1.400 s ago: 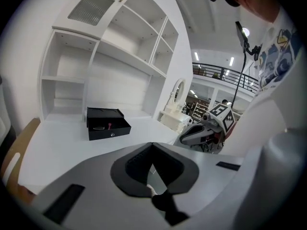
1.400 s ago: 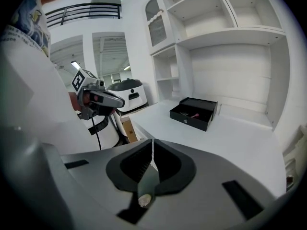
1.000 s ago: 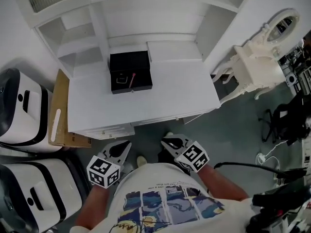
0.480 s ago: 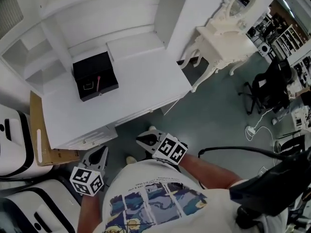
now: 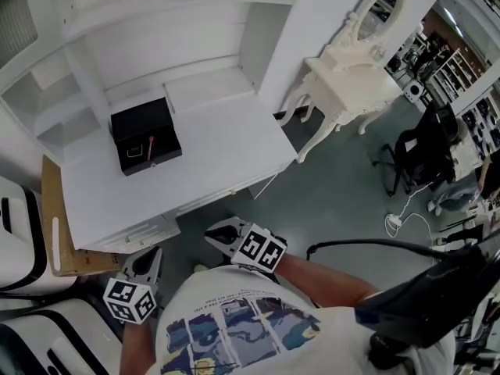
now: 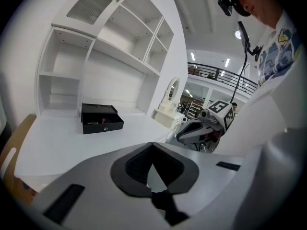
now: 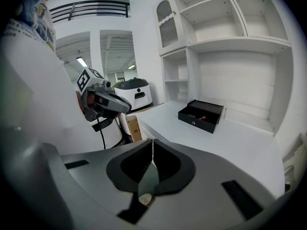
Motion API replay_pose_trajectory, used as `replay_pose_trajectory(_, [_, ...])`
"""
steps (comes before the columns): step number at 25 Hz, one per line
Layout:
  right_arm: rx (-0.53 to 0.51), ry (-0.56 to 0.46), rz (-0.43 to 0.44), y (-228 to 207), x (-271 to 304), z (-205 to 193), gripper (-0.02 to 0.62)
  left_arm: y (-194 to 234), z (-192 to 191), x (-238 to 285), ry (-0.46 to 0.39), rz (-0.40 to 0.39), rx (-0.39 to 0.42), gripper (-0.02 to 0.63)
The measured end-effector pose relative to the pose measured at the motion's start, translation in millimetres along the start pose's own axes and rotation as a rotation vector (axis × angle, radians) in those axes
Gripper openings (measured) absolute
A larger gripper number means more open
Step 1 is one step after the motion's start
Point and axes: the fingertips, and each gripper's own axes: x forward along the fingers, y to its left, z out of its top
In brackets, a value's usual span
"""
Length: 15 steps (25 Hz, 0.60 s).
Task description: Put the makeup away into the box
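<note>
The left hand-held gripper (image 5: 149, 256) is clenched with nothing in it: in the left gripper view its jaws meet at the tips (image 6: 152, 144). The right hand-held gripper (image 5: 212, 233) is likewise closed and empty, its jaws pressed together in the right gripper view (image 7: 153, 141). Both are held low in front of the person's printed shirt (image 5: 242, 334), off the front edge of the white bench (image 5: 226, 151) and well apart from anything on it.

The black box (image 5: 144, 135) stands open on the bench, toward the back left, just before the white shelf unit (image 5: 117, 22). A slim reddish makeup stick (image 5: 150, 144) lies inside it. Both gripper views show the box (image 6: 100, 119) (image 7: 201, 115) well ahead of the jaws.

A cardboard sheet (image 5: 53, 241) leans beside the bench on the left, and a white dressing table with an oval mirror (image 5: 355, 73) stands to its right.
</note>
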Motion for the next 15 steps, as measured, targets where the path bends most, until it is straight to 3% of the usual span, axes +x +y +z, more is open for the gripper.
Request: replay_pose_trajectory(15, [0.008, 0.026, 0.004, 2.1, 3.9, -6.5, 0.028, 2.5, -6.2, 9.5, 0.02, -0.021, -0.004, 0.014])
